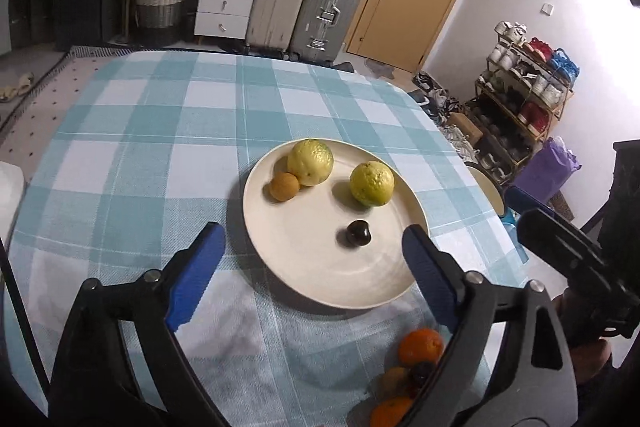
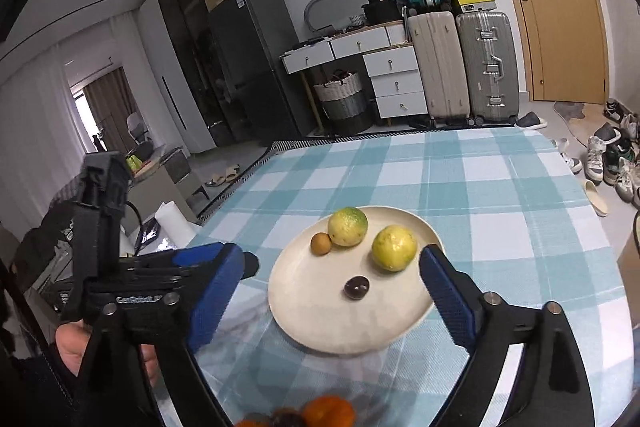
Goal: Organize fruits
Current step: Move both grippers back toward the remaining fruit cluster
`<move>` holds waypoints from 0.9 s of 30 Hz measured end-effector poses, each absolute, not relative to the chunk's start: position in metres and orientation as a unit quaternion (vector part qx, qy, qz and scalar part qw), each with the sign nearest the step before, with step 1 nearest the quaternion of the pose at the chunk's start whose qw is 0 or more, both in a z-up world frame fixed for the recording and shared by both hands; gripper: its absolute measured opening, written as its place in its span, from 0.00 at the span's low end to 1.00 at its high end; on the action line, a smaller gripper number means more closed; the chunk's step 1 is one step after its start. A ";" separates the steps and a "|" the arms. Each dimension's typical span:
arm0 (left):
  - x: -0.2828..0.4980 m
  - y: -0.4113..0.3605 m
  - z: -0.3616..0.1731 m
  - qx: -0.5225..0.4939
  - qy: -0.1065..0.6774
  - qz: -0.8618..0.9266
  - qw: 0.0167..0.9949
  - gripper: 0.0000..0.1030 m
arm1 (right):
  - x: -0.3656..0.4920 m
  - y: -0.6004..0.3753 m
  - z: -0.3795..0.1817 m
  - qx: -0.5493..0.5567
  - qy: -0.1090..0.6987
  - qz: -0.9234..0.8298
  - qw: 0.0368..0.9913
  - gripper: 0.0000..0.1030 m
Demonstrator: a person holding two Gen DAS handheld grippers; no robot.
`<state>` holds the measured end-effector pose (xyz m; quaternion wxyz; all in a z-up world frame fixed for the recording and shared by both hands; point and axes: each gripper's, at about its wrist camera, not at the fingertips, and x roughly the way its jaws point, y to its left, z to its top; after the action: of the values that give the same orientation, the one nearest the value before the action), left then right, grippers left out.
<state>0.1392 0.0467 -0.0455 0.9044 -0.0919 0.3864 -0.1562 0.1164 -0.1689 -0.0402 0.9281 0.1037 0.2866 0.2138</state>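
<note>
A cream plate (image 1: 320, 267) (image 2: 312, 315) sits on the checked tablecloth. On it lie two yellow-green round fruits (image 1: 310, 161) (image 1: 372, 183), a small brown fruit (image 1: 284, 187) and a dark cherry-like fruit (image 1: 357, 233). The right wrist view shows the same fruits (image 2: 347, 226) (image 2: 394, 247) (image 2: 321, 243) (image 2: 356, 287). My left gripper (image 1: 314, 239) is open above the plate's near side and holds nothing. My right gripper (image 2: 332, 259) is open too, also empty, straddling the plate's near half. A pile of oranges (image 1: 420, 347) (image 2: 328, 411) and small dark fruits lies close under both grippers.
A white paper roll (image 2: 172, 215) stands at the table's left edge. A cream bowl (image 1: 488, 191) sits at the right edge. The right gripper's black body (image 1: 572, 259) is near the left one. Suitcases, drawers and a shoe rack stand beyond the table.
</note>
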 end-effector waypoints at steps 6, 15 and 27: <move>0.119 0.046 -0.042 -0.071 0.382 -0.108 0.915 0.99 | 0.103 -0.178 -0.043 0.114 0.292 0.217 0.924 0.96; 0.093 0.039 -0.056 -0.062 0.403 -0.110 0.906 0.99 | 0.085 -0.187 -0.053 0.131 0.296 0.221 0.920 0.99; 0.075 0.024 -0.086 -0.053 0.442 -0.120 0.887 0.99 | 0.073 -0.183 -0.074 0.132 0.337 0.226 0.905 1.00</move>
<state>0.0754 0.0241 -0.0856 0.8873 -0.0531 0.4421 -0.1201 0.0725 -0.1828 -0.0743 0.9046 0.1316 0.3366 0.2258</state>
